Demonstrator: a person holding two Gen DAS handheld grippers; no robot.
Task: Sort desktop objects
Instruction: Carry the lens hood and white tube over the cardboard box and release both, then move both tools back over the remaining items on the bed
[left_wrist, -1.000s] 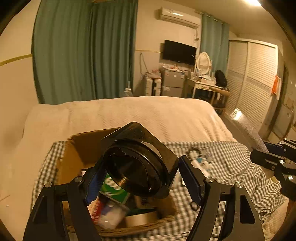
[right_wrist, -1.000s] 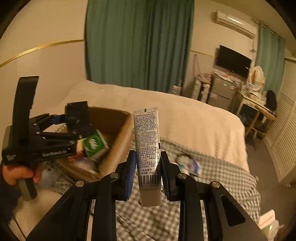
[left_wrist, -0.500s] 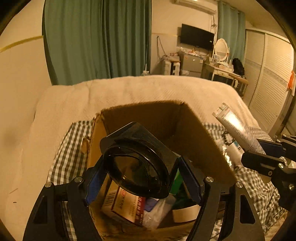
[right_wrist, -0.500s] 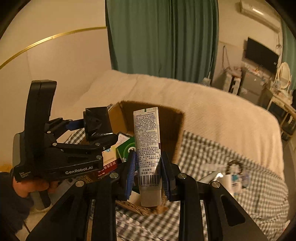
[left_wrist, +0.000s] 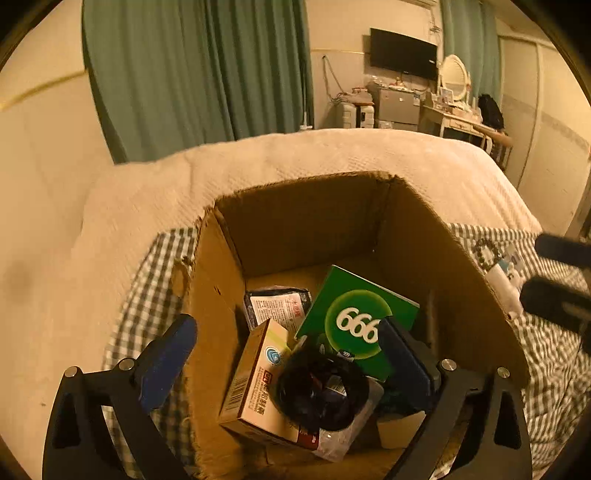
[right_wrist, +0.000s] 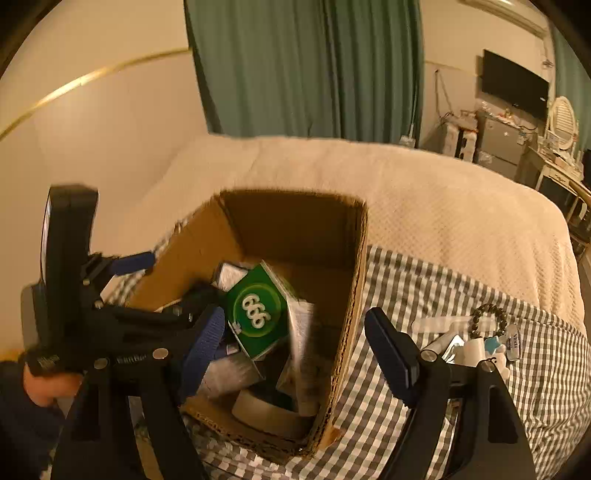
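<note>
Silver tube (right_wrist: 301, 347), seemingly blurred, inside cardboard box (right_wrist: 360, 258); both tongs (left_wrist: 284, 354) (right_wrist: 295, 354) released.

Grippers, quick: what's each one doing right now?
Left gripper: open, holding nothing, over the cardboard box.
Right gripper: open, holding nothing.

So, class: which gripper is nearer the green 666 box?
Left. The left gripper hangs open over the carton, one finger right beside the green box. The right gripper is open too, straddling the carton's right wall, farther off.
</note>
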